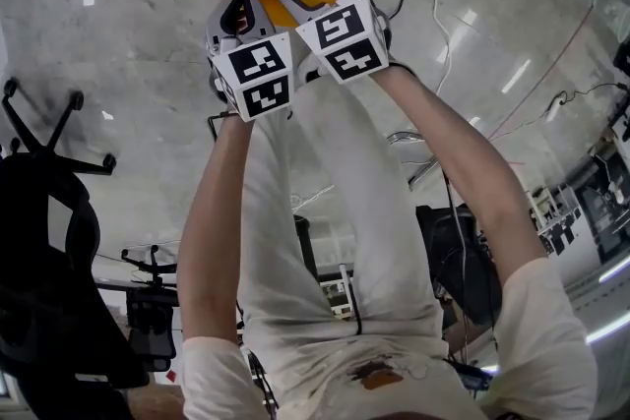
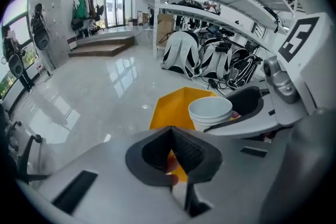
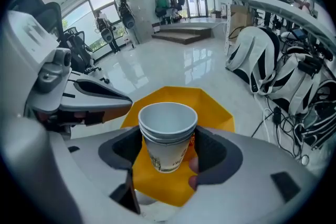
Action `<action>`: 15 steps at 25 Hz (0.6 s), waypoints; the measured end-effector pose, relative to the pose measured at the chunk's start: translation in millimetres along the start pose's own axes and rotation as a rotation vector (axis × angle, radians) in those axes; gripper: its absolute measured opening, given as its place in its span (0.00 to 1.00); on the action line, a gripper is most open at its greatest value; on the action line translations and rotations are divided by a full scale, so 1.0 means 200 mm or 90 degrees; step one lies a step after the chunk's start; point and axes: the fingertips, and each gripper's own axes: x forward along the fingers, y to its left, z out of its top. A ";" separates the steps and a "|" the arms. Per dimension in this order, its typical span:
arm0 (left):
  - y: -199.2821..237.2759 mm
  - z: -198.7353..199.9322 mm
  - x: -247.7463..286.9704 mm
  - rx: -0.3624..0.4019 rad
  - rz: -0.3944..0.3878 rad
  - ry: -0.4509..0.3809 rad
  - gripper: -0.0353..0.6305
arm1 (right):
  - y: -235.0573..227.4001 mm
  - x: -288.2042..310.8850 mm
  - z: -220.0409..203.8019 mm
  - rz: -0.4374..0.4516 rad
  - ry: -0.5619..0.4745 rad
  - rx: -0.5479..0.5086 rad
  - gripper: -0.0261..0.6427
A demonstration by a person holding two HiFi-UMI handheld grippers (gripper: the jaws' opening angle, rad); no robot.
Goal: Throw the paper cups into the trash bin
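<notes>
My right gripper (image 3: pixel 169 149) clamps the stacked paper cups (image 3: pixel 168 126) upright over the orange trash bin (image 3: pixel 214 108) (lined up for dropping, I'd say). My left gripper (image 2: pixel 172 150) sits just left, pinched together and empty.

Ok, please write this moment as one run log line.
right gripper: shut on paper cups, upright | left gripper: shut, empty | trash bin: orange, below cups | release: not yet

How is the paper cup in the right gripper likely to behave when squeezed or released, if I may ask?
The paper cup looks thin-walled and empty, so probably light and easily crushed by the right gripper. Its tapered sides may let it slip. Released, it should drop into the orange trash bin.
</notes>
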 end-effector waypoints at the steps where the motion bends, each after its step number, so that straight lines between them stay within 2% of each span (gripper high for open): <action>1: 0.00 -0.01 0.02 0.004 -0.002 0.008 0.06 | 0.00 0.02 -0.02 0.002 0.013 -0.001 0.52; 9: 0.02 -0.04 0.07 0.028 -0.010 0.046 0.06 | 0.00 0.13 -0.11 0.030 0.088 0.021 0.53; 15: 0.01 -0.03 0.05 0.039 -0.015 0.051 0.06 | -0.03 0.10 -0.09 0.030 0.085 0.038 0.53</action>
